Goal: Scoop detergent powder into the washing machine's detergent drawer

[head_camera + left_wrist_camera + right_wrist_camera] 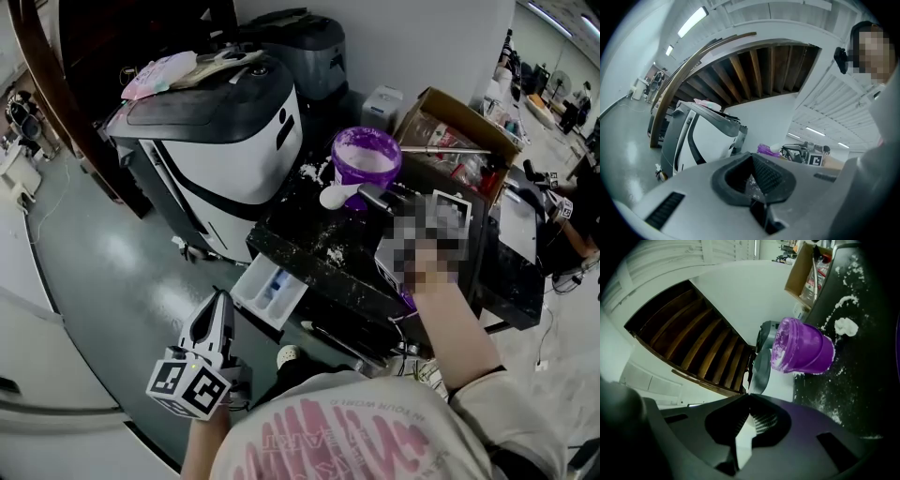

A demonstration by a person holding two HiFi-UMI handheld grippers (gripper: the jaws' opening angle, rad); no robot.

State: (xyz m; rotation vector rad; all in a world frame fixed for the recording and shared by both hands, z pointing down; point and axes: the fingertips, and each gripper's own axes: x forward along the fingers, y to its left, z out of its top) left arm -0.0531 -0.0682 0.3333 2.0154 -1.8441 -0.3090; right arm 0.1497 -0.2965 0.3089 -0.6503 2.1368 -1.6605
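Note:
The purple detergent tub (366, 155) stands on a black table (309, 246) that is dusted with spilled powder. Just in front of the tub is a white scoop (335, 196), with my right gripper (373, 197) shut on its handle; a white strip shows between the jaws in the right gripper view (749, 394), with the tub (801, 347) close ahead. The white detergent drawer (267, 292) stands pulled out below the table's left edge, beside the washing machine (225, 150). My left gripper (221, 298) hangs shut and empty just left of the drawer.
A cardboard box (450, 131) full of items sits behind the tub on the right. A grey appliance (300, 47) and a small white box (380, 105) stand at the back. Pink cloth (159, 73) lies on the washer's lid. A lump of powder (846, 326) lies on the table.

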